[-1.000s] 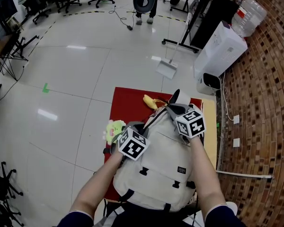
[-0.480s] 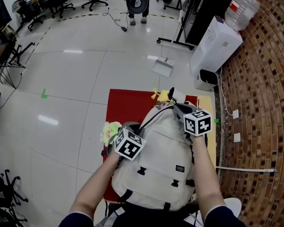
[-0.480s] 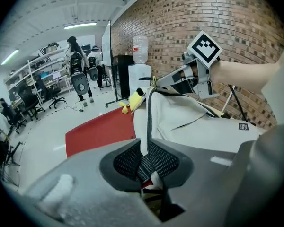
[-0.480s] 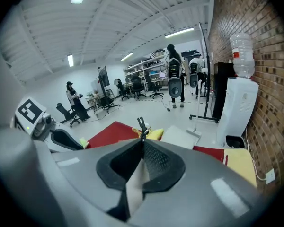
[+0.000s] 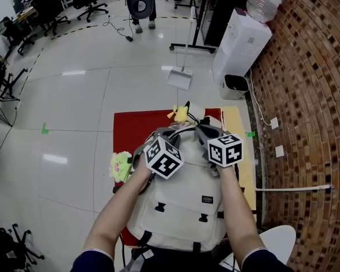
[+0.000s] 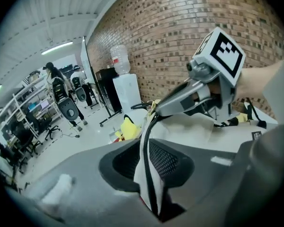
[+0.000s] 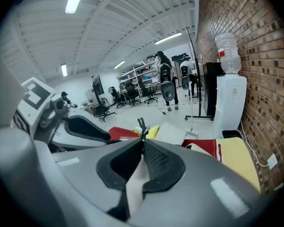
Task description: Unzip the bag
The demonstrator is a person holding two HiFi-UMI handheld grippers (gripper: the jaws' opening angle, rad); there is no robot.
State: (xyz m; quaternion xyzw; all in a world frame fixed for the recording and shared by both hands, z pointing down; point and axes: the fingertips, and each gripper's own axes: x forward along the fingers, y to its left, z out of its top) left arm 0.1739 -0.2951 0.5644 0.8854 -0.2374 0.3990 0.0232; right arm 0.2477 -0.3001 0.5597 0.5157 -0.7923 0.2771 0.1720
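A cream backpack (image 5: 181, 208) lies on a red cloth (image 5: 130, 130), its top pointing away from me. Both grippers hold its top edge, close together. My left gripper (image 5: 160, 139) has a fold of cream fabric with the black zipper line (image 6: 144, 145) between its jaws. These jaws have just been opening, and the fabric is still pinched in them. My right gripper (image 5: 212, 134) is shut on cream fabric (image 7: 134, 183), with the black zipper pull (image 7: 142, 125) sticking up just past its tips. In the left gripper view, the right gripper (image 6: 154, 111) reaches in from the right.
A yellow toy (image 5: 180, 113) lies just beyond the bag's top, and a green plush toy (image 5: 120, 166) sits at the cloth's left edge. Farther off are a dustpan (image 5: 179, 77) on the floor and a water dispenser (image 5: 241, 44) against the brick wall (image 5: 306, 95).
My left gripper has moved up and to the right along the bag's top, closer to the right gripper. The right gripper has shifted slightly. The bag's top has bunched between them.
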